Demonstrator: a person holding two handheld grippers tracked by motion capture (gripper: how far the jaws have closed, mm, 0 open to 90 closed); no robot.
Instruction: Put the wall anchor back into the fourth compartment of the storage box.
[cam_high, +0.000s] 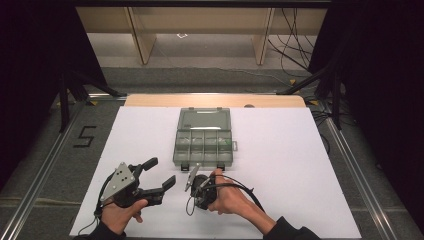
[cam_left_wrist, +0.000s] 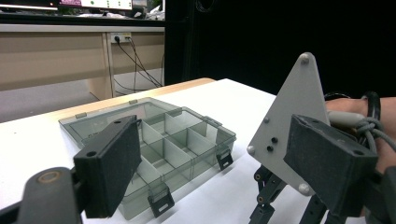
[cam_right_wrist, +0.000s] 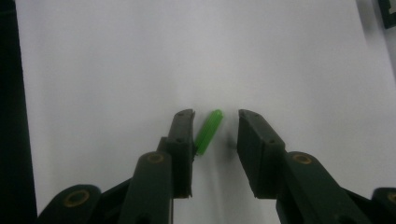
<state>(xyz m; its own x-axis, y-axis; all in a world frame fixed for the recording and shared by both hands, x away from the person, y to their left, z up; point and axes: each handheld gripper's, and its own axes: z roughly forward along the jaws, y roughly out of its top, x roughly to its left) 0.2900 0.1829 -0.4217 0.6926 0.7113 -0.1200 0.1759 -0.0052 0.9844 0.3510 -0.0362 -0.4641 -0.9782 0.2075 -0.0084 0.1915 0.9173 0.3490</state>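
Note:
A small green plastic piece lies on the white table sheet between the jaws of my right gripper. The jaws stand apart around it, and the piece rests close against the left one. In the high view my right gripper points down at the sheet just in front of a clear grey compartment box, with a hand around it. The box's lid lies open behind its tray. My left gripper is held to the left, wide open and empty. In its own view the left gripper faces the box.
The white sheet covers a wooden table with bare room left and right of the box. Two black latches hang from the box's front wall. The right gripper's grey plate stands close to my left gripper. Cables lie on the floor at back right.

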